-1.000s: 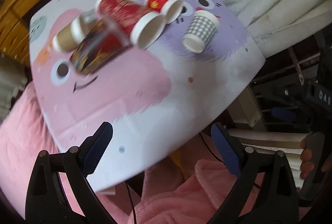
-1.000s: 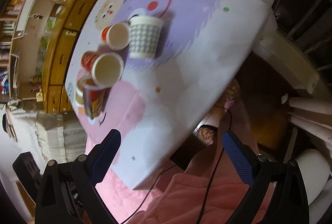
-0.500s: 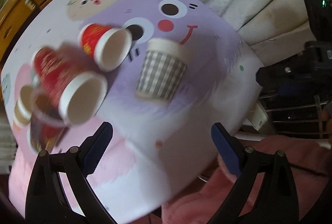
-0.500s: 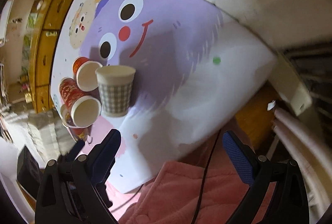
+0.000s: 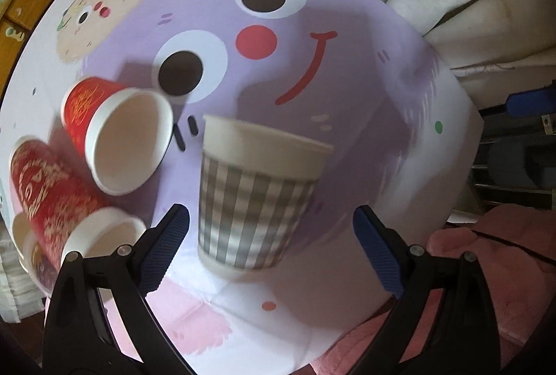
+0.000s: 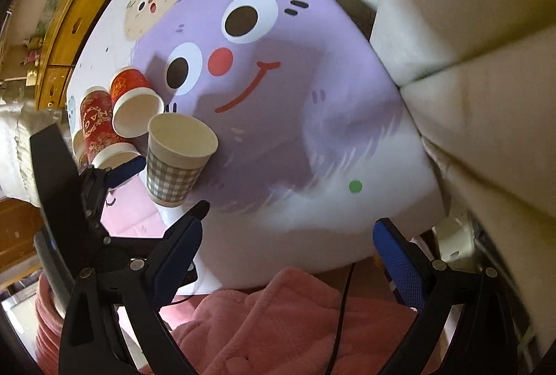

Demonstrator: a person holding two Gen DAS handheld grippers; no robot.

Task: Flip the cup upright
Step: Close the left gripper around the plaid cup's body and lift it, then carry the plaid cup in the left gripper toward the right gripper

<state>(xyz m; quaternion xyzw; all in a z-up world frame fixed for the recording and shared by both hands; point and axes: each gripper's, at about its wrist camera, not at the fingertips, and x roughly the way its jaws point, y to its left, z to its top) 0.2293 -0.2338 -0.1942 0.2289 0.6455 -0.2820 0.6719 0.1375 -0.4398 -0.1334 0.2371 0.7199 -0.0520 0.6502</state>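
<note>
A grey-and-white checked paper cup [image 5: 255, 197] stands mouth up on the cartoon-print table [image 5: 347, 69]; it also shows in the right wrist view [image 6: 175, 157]. My left gripper [image 5: 271, 246] is open, its blue pads either side of the cup's lower half, not touching it. In the right wrist view the left gripper [image 6: 160, 187] shows at the cup's base. My right gripper [image 6: 295, 257] is open and empty over the table's near edge, right of the cup.
Two red paper cups [image 5: 114, 135] [image 5: 59, 201] lie on their sides left of the checked cup, mouths toward me. More cups lie behind them, mostly hidden. White fabric [image 6: 469, 27] borders the table's right side. Pink fleece [image 6: 278, 316] lies below the near edge.
The left gripper has moved in close to the checked cup, which now sits between its open fingers. The right gripper has swung to face the table from nearer.
</note>
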